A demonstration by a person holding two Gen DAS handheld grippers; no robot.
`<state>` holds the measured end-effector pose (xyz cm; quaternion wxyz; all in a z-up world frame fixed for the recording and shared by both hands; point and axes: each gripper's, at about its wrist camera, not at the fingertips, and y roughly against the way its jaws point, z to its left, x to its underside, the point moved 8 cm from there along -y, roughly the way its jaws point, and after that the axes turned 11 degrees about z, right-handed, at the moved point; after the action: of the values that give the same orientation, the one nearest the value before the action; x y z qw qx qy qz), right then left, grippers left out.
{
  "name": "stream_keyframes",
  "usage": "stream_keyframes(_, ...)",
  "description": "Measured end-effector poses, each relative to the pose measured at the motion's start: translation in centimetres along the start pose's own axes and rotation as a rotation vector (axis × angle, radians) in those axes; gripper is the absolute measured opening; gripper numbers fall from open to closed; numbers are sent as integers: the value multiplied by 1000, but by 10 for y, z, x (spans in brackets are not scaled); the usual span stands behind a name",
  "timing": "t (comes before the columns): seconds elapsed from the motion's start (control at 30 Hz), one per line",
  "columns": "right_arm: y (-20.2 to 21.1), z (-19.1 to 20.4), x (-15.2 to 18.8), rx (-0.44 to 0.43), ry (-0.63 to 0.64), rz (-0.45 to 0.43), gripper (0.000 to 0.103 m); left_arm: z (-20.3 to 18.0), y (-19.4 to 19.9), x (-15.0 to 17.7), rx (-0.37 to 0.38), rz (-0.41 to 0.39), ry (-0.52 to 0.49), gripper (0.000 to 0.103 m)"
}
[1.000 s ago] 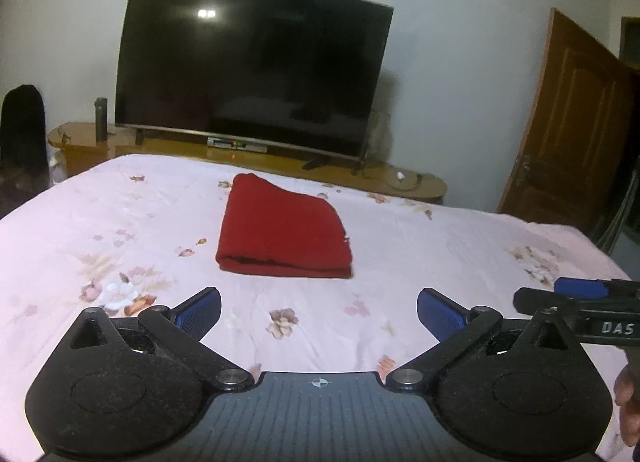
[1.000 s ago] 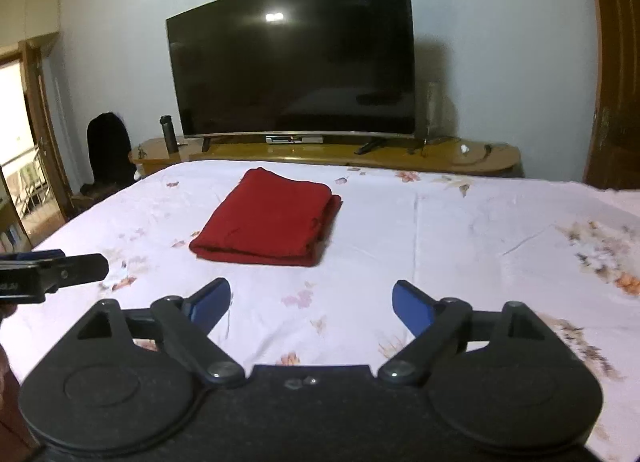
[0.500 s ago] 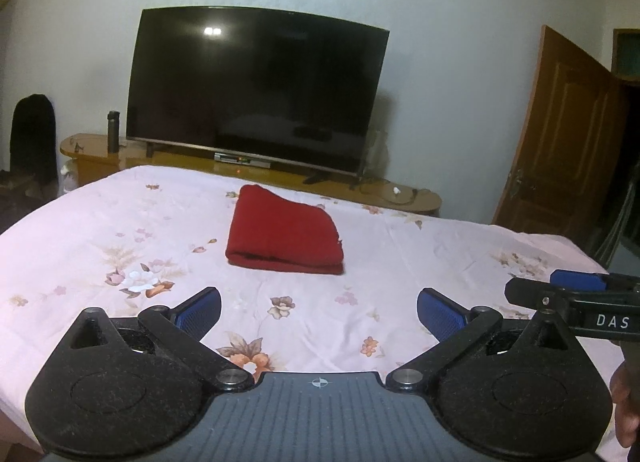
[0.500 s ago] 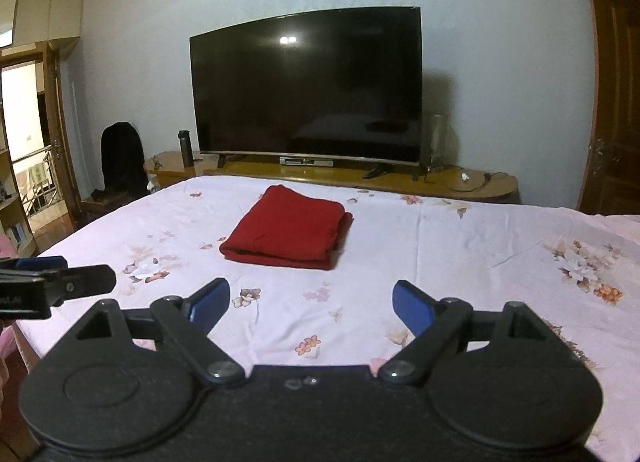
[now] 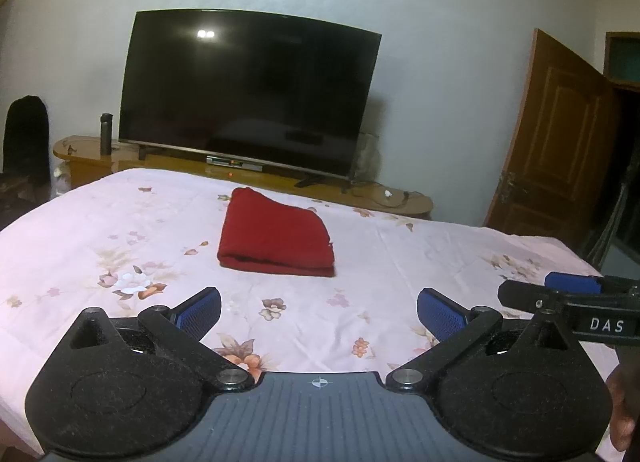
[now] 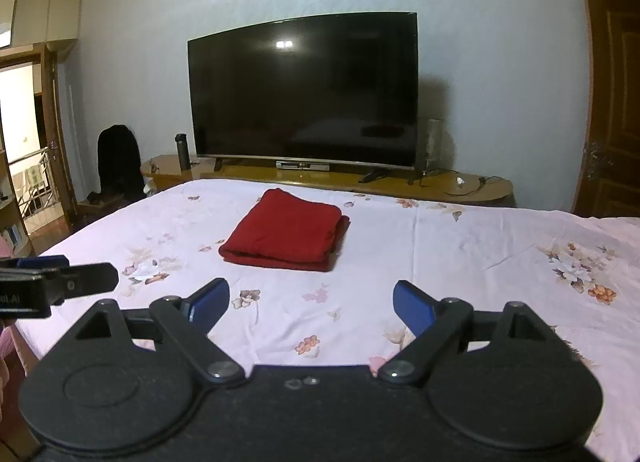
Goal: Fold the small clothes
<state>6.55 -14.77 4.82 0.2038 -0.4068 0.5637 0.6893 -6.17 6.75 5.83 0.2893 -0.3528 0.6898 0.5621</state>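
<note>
A red garment lies folded into a neat rectangle on the pink floral bed sheet; it also shows in the right wrist view. My left gripper is open and empty, held above the near part of the bed, well back from the garment. My right gripper is open and empty too, at about the same distance. Each gripper shows at the edge of the other's view: the right one and the left one.
A large dark television stands on a low wooden cabinet past the bed's far end, with a dark bottle on it. A wooden door is at the right. A black chair stands at the left.
Both grippers have drawn back and risen from the bed, so the folded garment looks smaller and farther away. Both jaws stayed open and the garment has not moved.
</note>
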Motion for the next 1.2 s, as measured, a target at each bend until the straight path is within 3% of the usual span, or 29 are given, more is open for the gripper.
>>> stream_keyframes(1.2,2,-7,1,12,-14,-4,89,-15,-14,-3,11,12,-32,103)
